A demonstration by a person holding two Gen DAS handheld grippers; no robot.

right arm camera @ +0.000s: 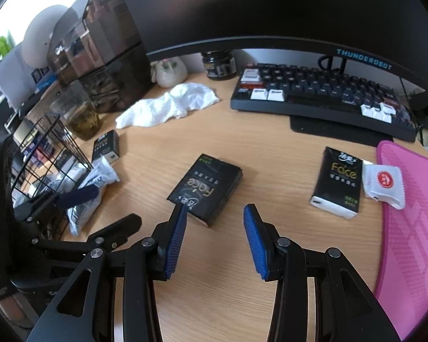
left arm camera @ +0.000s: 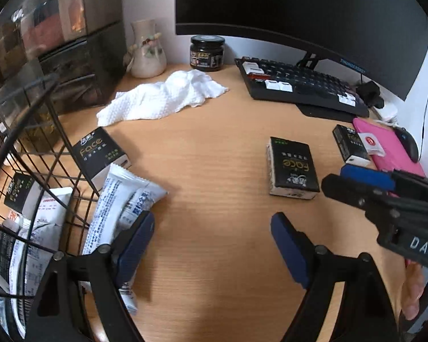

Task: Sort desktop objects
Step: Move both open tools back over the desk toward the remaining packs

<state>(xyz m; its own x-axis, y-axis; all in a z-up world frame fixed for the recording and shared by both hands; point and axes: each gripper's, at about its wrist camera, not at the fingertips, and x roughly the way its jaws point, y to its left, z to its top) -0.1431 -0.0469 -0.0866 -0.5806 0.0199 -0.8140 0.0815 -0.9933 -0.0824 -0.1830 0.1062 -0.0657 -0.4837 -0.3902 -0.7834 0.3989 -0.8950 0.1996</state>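
A black "Face" tissue pack (left arm camera: 294, 168) (right arm camera: 207, 188) lies flat mid-desk. My right gripper (right arm camera: 215, 211) (left arm camera: 336, 176) hovers open just short of it, its left fingertip by the pack's near corner and nothing between the pads. A second pack (right arm camera: 338, 181) (left arm camera: 351, 142) lies by the pink mat, and a third (left arm camera: 102, 151) (right arm camera: 107, 145) beside the wire basket (left arm camera: 12, 135) (right arm camera: 57, 139). My left gripper (left arm camera: 211, 228) (right arm camera: 100, 208) is open over bare desk. A white wipe packet (left arm camera: 122, 205) lies against its left finger, by the basket. The basket holds more packets and a pack.
A keyboard (right arm camera: 322, 91) and monitor (right arm camera: 271, 8) fill the back. A crumpled white cloth (left arm camera: 162, 97), dark jar (left arm camera: 207, 52) and vase (left arm camera: 147, 48) stand behind. A pink mat (right arm camera: 413, 213) with a small white sachet (right arm camera: 383, 183) is right; a mouse (left arm camera: 408, 142) lies there. Drawers (right arm camera: 111, 65) and a glass (right arm camera: 80, 116) stand left.
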